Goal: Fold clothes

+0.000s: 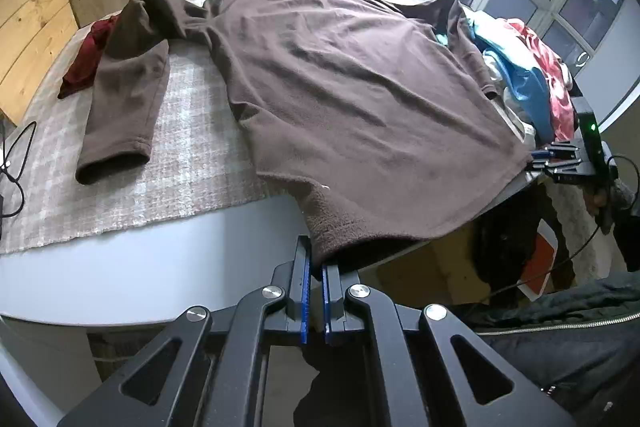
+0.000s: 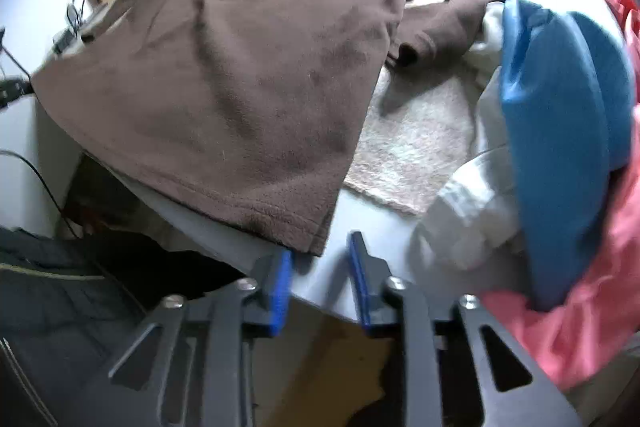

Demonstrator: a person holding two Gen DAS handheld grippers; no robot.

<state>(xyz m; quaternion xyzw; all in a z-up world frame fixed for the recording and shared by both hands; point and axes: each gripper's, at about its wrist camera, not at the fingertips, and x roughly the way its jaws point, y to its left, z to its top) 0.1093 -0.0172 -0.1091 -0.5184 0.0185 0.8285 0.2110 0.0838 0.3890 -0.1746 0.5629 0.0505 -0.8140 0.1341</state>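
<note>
A brown fleece sweater (image 1: 340, 75) lies spread back-up on the table, one sleeve (image 1: 124, 99) stretched down the left side. Its hem hangs over the near table edge. My left gripper (image 1: 316, 267) is shut on the hem's left corner, with fabric pinched between the blue pads. My right gripper (image 2: 320, 246) stands open at the hem's right corner (image 2: 304, 239), the cloth just touching its left fingertip. The same gripper shows in the left wrist view as the right gripper (image 1: 538, 161), at the sweater's far right edge. The other sleeve (image 2: 452, 7) lies bunched beyond the body.
A checked mat (image 1: 188, 147) covers the white table (image 1: 140, 275). A pile of blue, white and pink clothes (image 2: 560, 99) crowds the right side. A dark red garment (image 1: 86, 59) lies at the far left. Cables (image 1: 16, 155) trail at the left edge. A person's dark jacket (image 1: 568, 339) is close by.
</note>
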